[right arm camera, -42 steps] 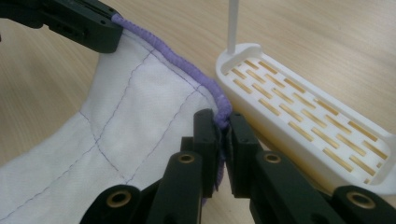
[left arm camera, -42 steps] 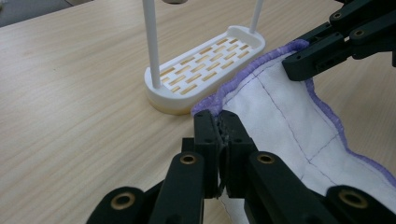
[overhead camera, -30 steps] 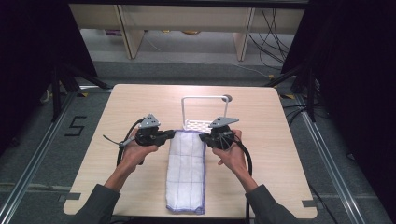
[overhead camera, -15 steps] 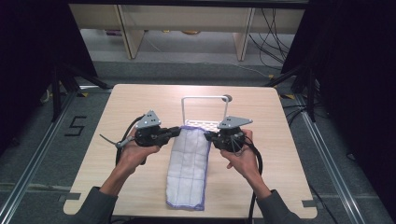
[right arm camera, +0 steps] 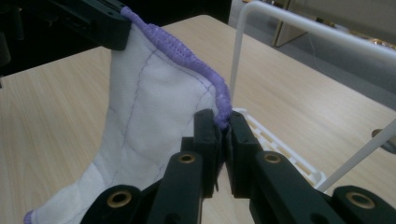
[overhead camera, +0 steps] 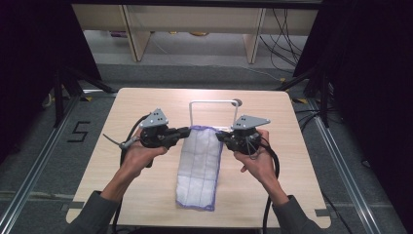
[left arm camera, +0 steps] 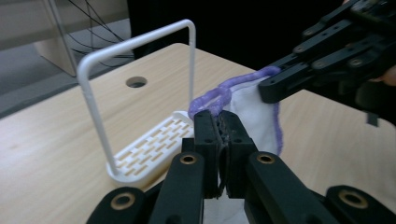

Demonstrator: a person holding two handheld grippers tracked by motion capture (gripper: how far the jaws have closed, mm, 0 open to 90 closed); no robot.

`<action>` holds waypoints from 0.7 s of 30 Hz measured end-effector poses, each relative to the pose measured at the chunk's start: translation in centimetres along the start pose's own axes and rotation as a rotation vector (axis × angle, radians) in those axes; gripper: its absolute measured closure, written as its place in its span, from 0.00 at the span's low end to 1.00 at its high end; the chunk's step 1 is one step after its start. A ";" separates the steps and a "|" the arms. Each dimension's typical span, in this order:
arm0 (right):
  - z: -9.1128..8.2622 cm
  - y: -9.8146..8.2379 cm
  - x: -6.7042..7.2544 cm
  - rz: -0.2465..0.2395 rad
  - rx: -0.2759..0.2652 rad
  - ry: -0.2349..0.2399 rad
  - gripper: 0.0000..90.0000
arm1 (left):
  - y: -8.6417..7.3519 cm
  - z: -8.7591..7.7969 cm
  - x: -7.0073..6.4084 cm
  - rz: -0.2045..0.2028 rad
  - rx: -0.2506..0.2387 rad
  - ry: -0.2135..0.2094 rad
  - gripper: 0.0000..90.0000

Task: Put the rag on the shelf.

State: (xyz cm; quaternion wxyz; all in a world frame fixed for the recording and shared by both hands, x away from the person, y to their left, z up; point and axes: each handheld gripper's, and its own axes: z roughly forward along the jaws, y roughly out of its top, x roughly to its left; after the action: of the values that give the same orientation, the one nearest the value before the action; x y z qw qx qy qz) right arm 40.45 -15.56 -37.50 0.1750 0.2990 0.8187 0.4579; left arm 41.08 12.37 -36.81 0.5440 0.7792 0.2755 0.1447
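A white quilted cloth [overhead camera: 200, 165] with a purple hem hangs between my two grippers, its lower end lying on the table. My left gripper [overhead camera: 187, 130] is shut on the cloth's far left corner [left arm camera: 212, 100]. My right gripper [overhead camera: 217, 136] is shut on its far right corner [right arm camera: 223, 105]. Both corners are lifted off the table, and the top hem sags between them. Just behind the cloth stands a white wire rack [overhead camera: 213, 105] with a slotted base [left arm camera: 149, 149] and an upright bar [right arm camera: 299, 23].
The wooden table [overhead camera: 292, 146] has a round hole [overhead camera: 237, 103] behind the rack. A metal rail runs along the floor at each side, and wooden shelf legs stand beyond the far edge.
Both grippers have risen with the cloth's far corners, lifting more of the cloth off the table. The cloth's near end has slid a little away from the front edge.
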 end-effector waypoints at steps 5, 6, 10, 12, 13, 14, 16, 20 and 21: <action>-0.9 1.7 -0.5 -0.038 -0.021 -0.013 0.94 | 2.4 0.0 0.3 0.014 0.021 0.012 0.96; -1.1 2.1 -0.6 -0.030 -0.020 -0.021 0.94 | 3.0 0.0 0.2 0.012 0.024 0.010 0.96; -2.3 4.2 -1.3 -0.046 -0.045 -0.037 0.94 | 4.9 -0.2 0.3 0.022 0.023 0.006 0.96; -2.6 4.6 -1.4 -0.034 -0.051 -0.041 0.94 | 5.9 -0.3 0.3 0.017 0.017 -0.004 0.96; -2.9 5.0 -1.5 -0.040 -0.049 -0.036 0.94 | 6.7 -0.4 0.3 0.021 0.020 -0.005 0.96; -3.4 5.6 -1.8 -0.035 -0.053 -0.045 0.94 | 7.2 -0.5 0.3 0.028 0.019 -0.003 0.96; -3.8 6.4 -2.3 -0.050 -0.069 -0.056 0.94 | 8.1 -0.4 0.4 0.045 0.021 0.009 0.96; -4.4 7.9 -3.5 -0.044 -0.074 -0.072 0.94 | 9.7 0.0 1.0 0.065 0.026 0.033 0.96; -4.5 8.1 -3.5 -0.015 -0.072 -0.080 0.94 | 10.0 0.1 1.2 0.067 0.025 0.038 0.96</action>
State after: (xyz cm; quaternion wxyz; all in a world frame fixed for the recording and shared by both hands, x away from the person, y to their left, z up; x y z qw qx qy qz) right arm 43.24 -17.51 -28.22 0.2217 0.3042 0.7963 0.4736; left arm 44.86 10.40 -27.66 0.5239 0.7918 0.2614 0.1740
